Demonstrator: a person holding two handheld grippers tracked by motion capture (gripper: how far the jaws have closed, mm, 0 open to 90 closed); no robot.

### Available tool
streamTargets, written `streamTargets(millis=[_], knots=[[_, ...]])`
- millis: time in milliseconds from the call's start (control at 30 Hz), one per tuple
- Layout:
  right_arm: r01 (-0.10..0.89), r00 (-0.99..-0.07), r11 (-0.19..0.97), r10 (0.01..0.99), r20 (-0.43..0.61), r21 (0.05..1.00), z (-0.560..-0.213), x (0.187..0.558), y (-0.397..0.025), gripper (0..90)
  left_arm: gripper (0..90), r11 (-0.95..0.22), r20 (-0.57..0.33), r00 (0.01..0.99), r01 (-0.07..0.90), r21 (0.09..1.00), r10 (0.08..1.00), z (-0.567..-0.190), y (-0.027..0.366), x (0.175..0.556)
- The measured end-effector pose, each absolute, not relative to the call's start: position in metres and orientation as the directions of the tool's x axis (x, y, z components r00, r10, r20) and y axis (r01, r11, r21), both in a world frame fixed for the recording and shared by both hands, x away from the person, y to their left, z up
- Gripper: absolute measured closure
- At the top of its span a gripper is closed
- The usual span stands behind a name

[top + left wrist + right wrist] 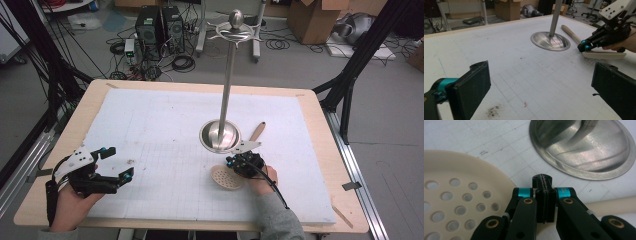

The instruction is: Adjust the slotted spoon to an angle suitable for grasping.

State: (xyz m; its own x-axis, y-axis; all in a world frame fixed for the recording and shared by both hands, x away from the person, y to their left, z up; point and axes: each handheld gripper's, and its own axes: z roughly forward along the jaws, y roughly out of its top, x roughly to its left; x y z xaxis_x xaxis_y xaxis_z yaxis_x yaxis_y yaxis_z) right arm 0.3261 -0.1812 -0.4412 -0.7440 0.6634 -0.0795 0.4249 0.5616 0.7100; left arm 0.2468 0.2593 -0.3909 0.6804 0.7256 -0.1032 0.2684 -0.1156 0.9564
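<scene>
1. The right gripper (pixel 243 163) had its jaws pressed together over the neck of the skimmer (pixel 227 177), where the cream perforated head met the wooden handle. The right gripper view was too close to show whether the neck was truly caught, so the hold was probably thin at best.
2. The skimmer lay flat on the white mat (pixel 150 125), just in front of the stand's steel base (pixel 220 135), with its handle (pixel 257 131) running back past the base on the right.
3. If the neck was pinched off-centre, the head could have swung down or slipped free once lifted.
4. A lift straight up risked knocking the handle against the base or the pole (pixel 227 85), since both stood so near.
5. The hooks (pixel 235 34) sat high on the pole; a tilted skimmer might have missed them or rocked the stand.
6. The left gripper (pixel 112 162) rested well apart at the mat's left, jaws wide and holding nothing, so it offered no support.
7. Count: one skimmer, one stand, two grippers, one mat.
</scene>
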Motion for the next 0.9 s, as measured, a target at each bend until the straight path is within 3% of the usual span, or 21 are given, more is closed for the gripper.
streamTargets(millis=[900], knots=[[0.386, -0.795, 0.587, 0.603, -0.065, 0.712, -0.441, 0.297, -0.223, 90.0, 2.7, -0.121, -0.098, 0.681, 0.266, 0.956, 0.725, -0.39, 0.258, 0.247]])
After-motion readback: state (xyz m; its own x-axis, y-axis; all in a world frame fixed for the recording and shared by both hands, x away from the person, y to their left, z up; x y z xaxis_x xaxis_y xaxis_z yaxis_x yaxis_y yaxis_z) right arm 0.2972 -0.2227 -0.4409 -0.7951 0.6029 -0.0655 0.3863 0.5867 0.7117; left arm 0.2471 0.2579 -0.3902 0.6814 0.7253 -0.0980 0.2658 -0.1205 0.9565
